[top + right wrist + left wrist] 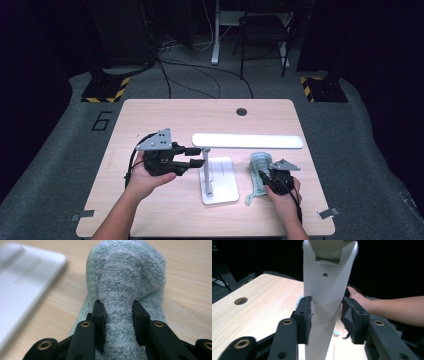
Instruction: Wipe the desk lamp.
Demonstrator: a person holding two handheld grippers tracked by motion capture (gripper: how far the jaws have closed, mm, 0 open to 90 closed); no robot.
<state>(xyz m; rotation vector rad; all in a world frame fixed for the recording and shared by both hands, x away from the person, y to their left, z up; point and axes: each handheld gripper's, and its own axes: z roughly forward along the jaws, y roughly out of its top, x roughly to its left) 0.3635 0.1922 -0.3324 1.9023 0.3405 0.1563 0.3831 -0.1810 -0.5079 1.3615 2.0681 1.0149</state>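
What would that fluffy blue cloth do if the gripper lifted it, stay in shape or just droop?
Probably droop: the cloth is soft pile, already bunched into a fold between the right gripper pads. It looks light, and the fuzzy surface likely grips rather than slips. It lies slack on the table, so no rolling.

your way across the middle of the table (150,120) is barred by the lamp (215,170): its post (325,302) stands upright and its head (247,141) spans above. the cloth (260,175) lies just right of the base (220,192). the far table strip and left edge lie bare.
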